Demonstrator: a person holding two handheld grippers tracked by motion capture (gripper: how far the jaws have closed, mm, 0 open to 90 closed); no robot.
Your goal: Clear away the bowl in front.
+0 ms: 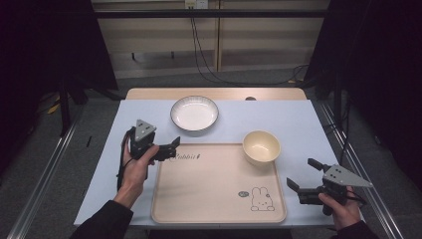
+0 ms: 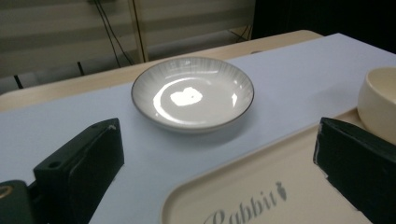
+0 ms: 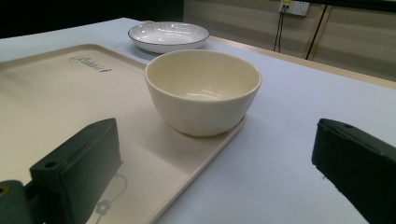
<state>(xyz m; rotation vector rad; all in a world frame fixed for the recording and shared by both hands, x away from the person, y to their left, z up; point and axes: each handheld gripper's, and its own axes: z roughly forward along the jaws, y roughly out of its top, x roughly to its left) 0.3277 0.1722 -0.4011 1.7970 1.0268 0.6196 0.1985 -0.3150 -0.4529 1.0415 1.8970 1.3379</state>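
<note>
High view: a table covered with a pale sheet (image 1: 298,119) carries a beige tray (image 1: 214,189), a white plate (image 1: 194,114) and a cream bowl (image 1: 261,147). The plate lies on the sheet just beyond the tray's far edge, apart from it. The bowl stands upright on the tray's far right corner, its base at the rim. The left gripper (image 1: 171,148) is held at the tray's far left corner, near the plate; the right gripper (image 1: 303,174) is held off the tray's right edge, nearer the person than the bowl. Both sets of jaws are spread and hold nothing. This view alone shows the rabbit drawing (image 1: 262,199) at the tray's near right corner and the floor with cables behind the table.

Left gripper view: the plate (image 2: 192,93) sits ahead between the spread jaws, well clear of them. It is shallow, glossy white, with a thin dark rim, fine ribbing round the wall and a bright glare at its centre, detail that the high view does not resolve. The tray's printed word "Rabbit" (image 2: 247,207) lies below, and the bowl's side (image 2: 378,100) enters at the right edge.

Right gripper view: the bowl (image 3: 203,88) stands ahead between the open jaws, untouched. It is deep, round, plain cream, glossy and empty, its foot at the tray's edge (image 3: 205,154). The plate (image 3: 169,36) lies farther off.
</note>
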